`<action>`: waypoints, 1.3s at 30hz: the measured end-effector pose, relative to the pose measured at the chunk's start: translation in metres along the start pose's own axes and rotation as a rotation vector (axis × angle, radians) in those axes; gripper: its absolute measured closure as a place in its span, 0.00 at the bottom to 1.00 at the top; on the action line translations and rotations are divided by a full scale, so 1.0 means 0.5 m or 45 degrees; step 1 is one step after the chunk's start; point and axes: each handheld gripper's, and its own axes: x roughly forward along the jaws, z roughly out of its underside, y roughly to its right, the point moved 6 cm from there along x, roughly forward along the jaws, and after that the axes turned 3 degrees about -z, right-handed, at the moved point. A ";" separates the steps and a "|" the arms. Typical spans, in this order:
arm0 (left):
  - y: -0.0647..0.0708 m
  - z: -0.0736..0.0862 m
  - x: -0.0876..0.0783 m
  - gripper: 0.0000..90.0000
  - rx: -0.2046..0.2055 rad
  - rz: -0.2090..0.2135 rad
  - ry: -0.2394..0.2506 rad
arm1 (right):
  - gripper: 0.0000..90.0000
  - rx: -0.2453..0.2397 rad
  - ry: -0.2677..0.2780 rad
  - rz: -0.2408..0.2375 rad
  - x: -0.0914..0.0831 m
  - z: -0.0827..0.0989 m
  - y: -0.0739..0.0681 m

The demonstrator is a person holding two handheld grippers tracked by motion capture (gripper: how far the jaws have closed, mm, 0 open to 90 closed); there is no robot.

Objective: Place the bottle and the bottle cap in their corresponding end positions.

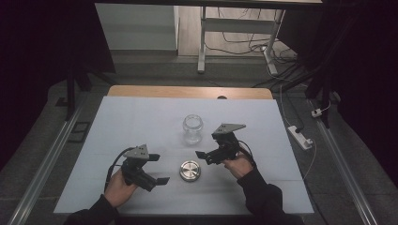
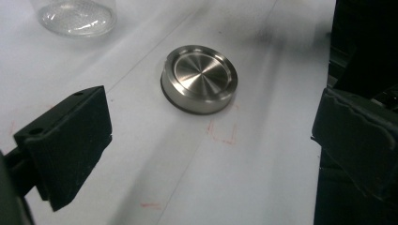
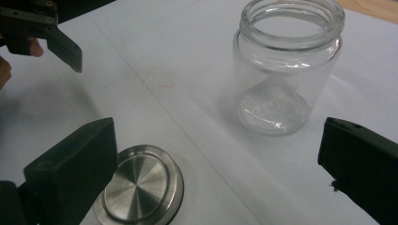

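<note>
Cropped at the left gripper view's top edge, a clear ribbed-neck glass jar [image 1: 192, 128] is seen mid-worktop, lidless; its round brushed-steel lid [image 1: 190, 170] lies nearer the front edge between the left gripper [image 1: 158, 168] and right gripper [image 1: 210, 146], both spread wide, nothing grasped.

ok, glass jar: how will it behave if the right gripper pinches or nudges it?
The jar looks like rigid clear glass, so probably slick against the jaws and breakable if dropped. It stands upright, empty and lidless, taller than wide, so a high nudge might tip it, and on its side it would likely roll.
</note>
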 end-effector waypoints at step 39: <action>-0.018 0.097 -0.134 0.00 -0.150 -0.254 0.045 | 0.00 0.041 0.054 0.157 -0.154 0.105 -0.036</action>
